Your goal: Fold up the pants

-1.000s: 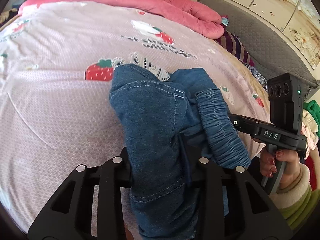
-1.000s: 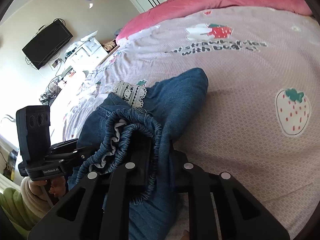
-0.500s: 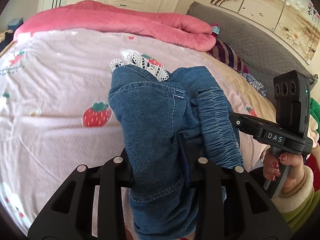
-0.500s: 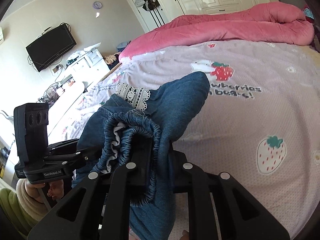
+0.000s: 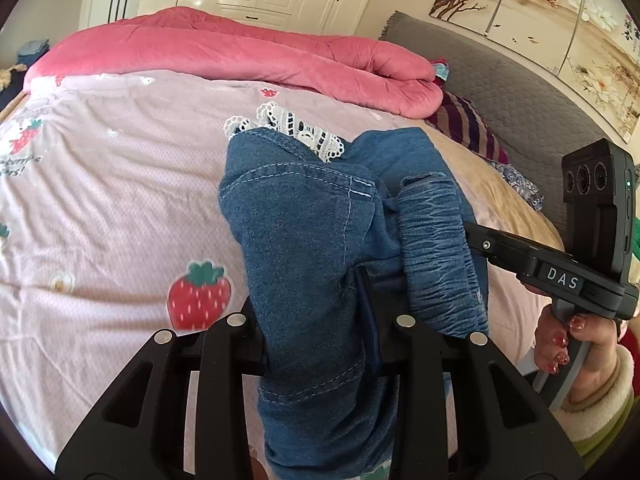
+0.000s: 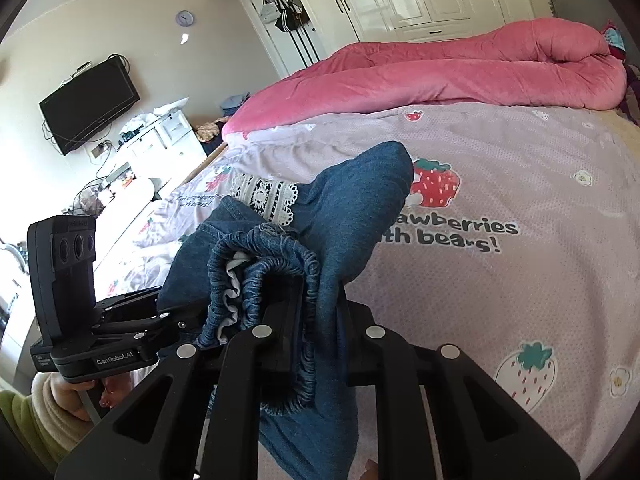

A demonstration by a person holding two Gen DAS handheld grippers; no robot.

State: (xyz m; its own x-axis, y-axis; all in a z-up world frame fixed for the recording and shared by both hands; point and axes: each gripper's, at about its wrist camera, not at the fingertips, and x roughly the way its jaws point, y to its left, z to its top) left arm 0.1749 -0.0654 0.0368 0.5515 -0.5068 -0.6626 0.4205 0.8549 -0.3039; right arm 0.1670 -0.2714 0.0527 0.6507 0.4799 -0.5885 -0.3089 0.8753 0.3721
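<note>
Pants bunched, held off bed, lace trim on top. Raised over last second: wrist views now show wardrobes, more bedsheet beneath. Judgement: lift stage, fabric not yet spread for folding. Left tool pinching denim leg; right tool pinching elastic waistband. Both hands side by side, tools pointing forward over bed.

The fingertips of the left gripper are buried under the denim pants; contact points cannot be seen. The right gripper is likewise covered by the gathered waistband. The lower pants run off the bottom edge. The lace trim is partly tucked behind denim. The wall clock is too small to read.
</note>
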